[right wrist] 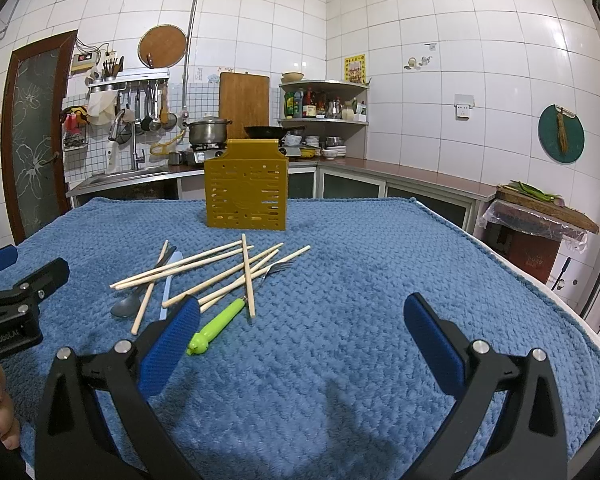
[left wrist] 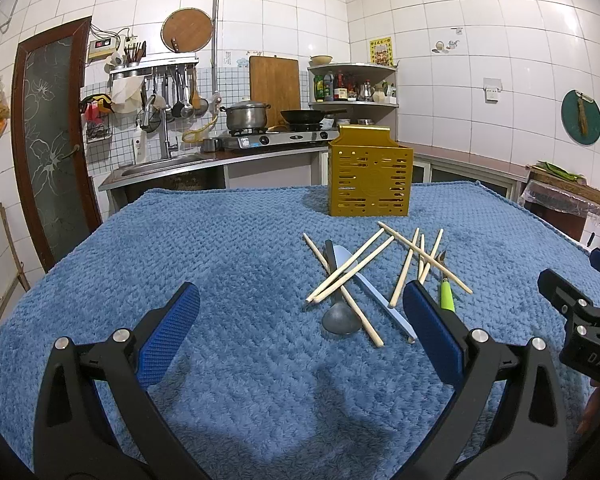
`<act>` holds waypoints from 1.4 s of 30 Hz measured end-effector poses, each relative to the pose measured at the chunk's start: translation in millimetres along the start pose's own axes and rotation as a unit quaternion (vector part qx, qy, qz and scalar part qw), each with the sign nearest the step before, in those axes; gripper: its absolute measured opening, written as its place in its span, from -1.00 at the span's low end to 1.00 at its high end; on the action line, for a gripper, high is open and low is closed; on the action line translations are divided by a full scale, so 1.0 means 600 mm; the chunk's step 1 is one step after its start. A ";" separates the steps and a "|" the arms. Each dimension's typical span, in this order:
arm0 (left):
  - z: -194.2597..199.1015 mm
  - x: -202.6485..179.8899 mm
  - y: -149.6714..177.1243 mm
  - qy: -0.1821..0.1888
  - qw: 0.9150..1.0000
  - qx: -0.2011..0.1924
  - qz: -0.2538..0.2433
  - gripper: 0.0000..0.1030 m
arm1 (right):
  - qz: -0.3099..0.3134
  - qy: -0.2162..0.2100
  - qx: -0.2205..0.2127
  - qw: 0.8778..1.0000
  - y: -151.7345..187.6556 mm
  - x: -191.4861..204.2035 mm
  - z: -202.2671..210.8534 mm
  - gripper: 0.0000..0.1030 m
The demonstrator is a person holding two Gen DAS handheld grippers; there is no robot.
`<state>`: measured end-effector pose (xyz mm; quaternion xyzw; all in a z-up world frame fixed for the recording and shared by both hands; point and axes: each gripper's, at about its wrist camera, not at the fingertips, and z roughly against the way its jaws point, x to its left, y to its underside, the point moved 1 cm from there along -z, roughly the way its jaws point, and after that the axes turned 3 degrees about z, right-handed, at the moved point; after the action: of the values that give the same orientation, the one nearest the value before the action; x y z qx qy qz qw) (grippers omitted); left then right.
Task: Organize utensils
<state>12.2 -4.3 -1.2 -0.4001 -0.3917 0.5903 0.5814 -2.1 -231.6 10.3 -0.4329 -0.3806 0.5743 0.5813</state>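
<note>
A blue knitted blanket point(left wrist: 220, 248) covered the table, and toward its far edge, a little right of centre in the left wrist view, stood an upright mustard-yellow slotted holder point(left wrist: 370, 176) with nothing visible in it. In front of the holder, lower down in the frame, lay a loose heap of wooden chopsticks point(left wrist: 350, 268) crossed over one another, well apart from the holder. Under them a grey spoon point(left wrist: 340, 320) lay with its bowl toward the camera, and a pale blue knife point(left wrist: 374, 292) ran diagonally beside it, both touched by the sticks on top. In the right wrist view a fork with a bright green handle point(right wrist: 216, 326) lay at the near edge of the heap, its metal tines point(right wrist: 276, 268) pointing away among the chopsticks. The left gripper point(left wrist: 302, 328) hovered low in the frame with its blue-padded fingers spread wide and nothing between them, its right finger just in front of the knife's near end. The right gripper point(right wrist: 300, 328) was likewise spread apart and empty, its left finger point(right wrist: 172, 344) just beside the green handle. Behind the table, across the upper part of both views, ran a white-tiled kitchen wall with a stove point(left wrist: 284, 136) and sink point(left wrist: 160, 164).
</note>
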 end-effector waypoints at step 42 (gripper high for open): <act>0.002 0.001 0.000 0.002 1.000 0.000 0.002 0.90 | -0.004 -0.001 -0.002 1.000 0.006 -0.007 -0.007 0.93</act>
<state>11.1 -3.9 -0.9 -0.4019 -0.3894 0.5906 0.5814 0.3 -236.4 6.0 -0.4324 -0.3842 0.5717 0.5819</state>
